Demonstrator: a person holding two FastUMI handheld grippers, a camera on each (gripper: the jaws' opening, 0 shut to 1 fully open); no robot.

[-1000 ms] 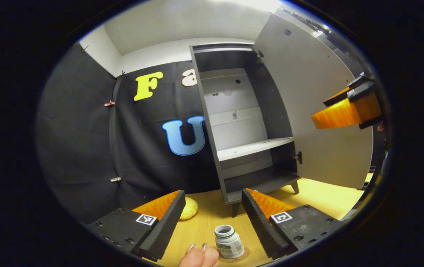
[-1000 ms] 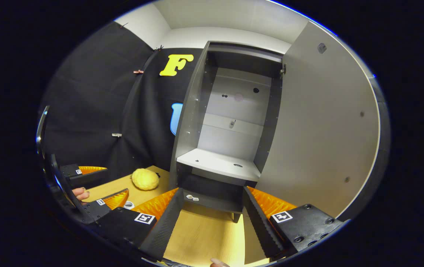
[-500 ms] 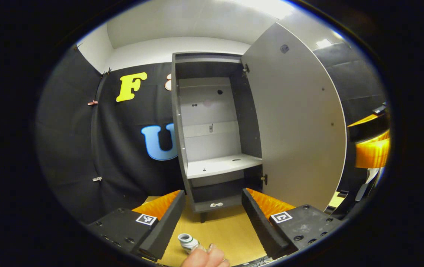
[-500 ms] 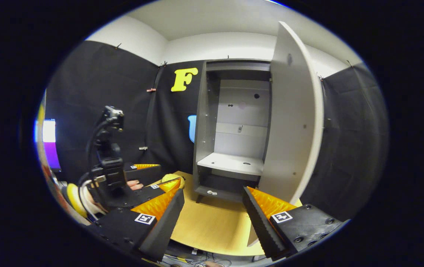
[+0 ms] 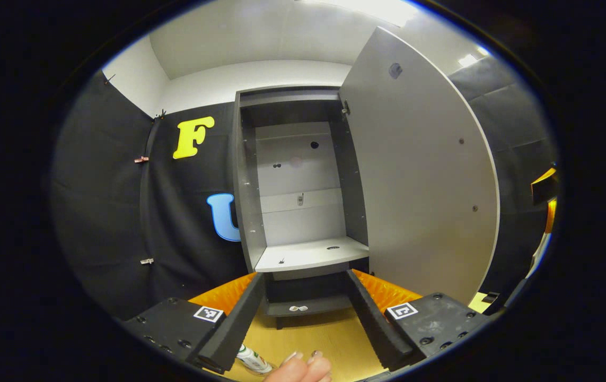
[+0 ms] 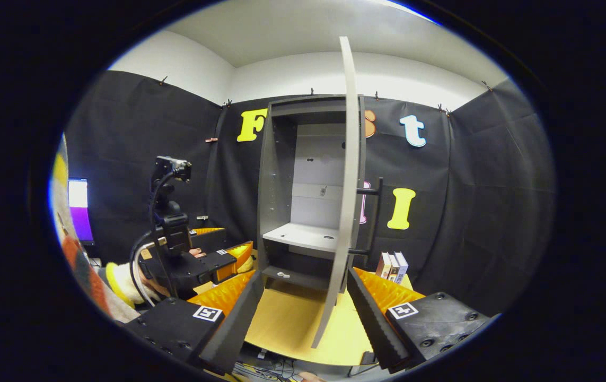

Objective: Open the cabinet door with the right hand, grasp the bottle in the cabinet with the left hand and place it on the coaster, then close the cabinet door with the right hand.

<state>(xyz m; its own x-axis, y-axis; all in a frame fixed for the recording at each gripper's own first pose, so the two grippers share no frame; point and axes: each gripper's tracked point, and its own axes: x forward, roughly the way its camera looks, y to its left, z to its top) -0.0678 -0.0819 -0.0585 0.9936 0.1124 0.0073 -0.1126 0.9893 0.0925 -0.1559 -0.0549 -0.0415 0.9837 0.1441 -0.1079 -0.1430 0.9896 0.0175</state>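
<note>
Bottle (image 5: 253, 359) is now being seen low at the edge of the left gripper view, on the worktop (image 5: 313, 334) beside a hand (image 5: 298, 367), where a second ago it was standing between the spread fingers on the coaster. The left gripper (image 5: 300, 318) is being drawn back, fingers wide apart and holding nothing. The right gripper (image 6: 301, 318), likewise open and empty, is being swung round to the edge of the cabinet door (image 6: 341, 212), so closing is judged next. The cabinet (image 5: 297, 212) shelves are being left bare. No label can be read.
</note>
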